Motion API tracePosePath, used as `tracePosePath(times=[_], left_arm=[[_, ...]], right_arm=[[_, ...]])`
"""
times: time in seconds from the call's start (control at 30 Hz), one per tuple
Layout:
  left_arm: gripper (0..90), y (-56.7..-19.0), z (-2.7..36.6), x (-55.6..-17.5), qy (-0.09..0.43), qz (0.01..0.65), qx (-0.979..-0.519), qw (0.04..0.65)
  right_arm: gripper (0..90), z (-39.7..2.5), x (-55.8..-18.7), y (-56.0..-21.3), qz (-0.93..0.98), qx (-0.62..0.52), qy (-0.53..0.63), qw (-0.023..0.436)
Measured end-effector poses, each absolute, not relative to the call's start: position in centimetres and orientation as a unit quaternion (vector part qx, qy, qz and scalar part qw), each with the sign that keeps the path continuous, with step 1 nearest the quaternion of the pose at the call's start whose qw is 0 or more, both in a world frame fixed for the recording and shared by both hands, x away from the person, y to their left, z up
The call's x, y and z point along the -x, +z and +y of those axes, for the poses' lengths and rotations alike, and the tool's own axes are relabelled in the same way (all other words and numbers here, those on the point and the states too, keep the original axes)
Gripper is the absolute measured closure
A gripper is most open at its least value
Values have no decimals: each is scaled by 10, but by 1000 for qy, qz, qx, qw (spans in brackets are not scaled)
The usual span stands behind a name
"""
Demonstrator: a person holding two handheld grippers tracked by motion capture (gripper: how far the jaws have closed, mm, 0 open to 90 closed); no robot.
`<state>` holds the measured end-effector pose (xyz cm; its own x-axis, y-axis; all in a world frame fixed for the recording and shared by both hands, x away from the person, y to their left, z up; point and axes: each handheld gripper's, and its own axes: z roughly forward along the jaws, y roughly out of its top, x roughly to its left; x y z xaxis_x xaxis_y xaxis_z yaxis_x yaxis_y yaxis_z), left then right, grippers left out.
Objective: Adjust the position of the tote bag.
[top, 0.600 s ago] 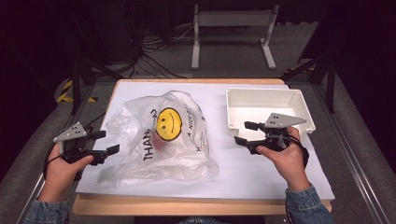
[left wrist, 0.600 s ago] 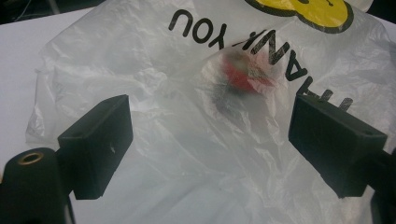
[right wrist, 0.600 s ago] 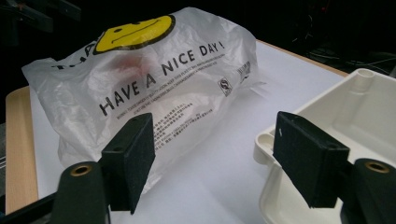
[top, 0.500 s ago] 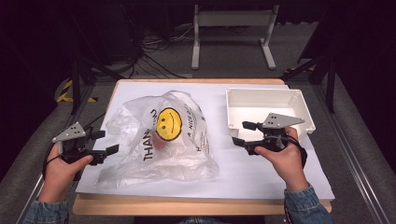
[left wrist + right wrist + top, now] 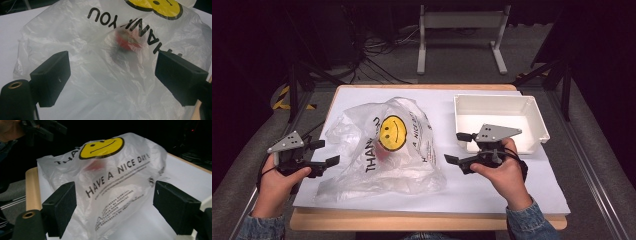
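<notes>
Lying mid-desk, the crumpled translucent plastic bag with a yellow smiley face (image 5: 387,150) sits between both hands: left gripper (image 5: 326,152) at its nine o'clock, nearly touching, right gripper (image 5: 458,148) at three; both gape, released.

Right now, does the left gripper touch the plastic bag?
Cannot tell. In the high view the left gripper has one jaw tip at the edge of the plastic bag; in the left gripper view its open jaws flank the film without showing contact.
</notes>
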<state>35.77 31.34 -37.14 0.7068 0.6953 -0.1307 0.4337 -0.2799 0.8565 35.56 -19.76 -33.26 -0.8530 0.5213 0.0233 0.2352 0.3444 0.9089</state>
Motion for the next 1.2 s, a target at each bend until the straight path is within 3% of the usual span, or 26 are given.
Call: tracePosePath(times=[0.9, 1.2], left_arm=[[136, -375, 314, -359, 134, 360, -791, 476], [135, -376, 314, -360, 133, 360, -791, 476]], right_arm=[[132, -129, -351, -356, 832, -181, 516, 93], [145, -124, -354, -366, 825, -188, 523, 105]])
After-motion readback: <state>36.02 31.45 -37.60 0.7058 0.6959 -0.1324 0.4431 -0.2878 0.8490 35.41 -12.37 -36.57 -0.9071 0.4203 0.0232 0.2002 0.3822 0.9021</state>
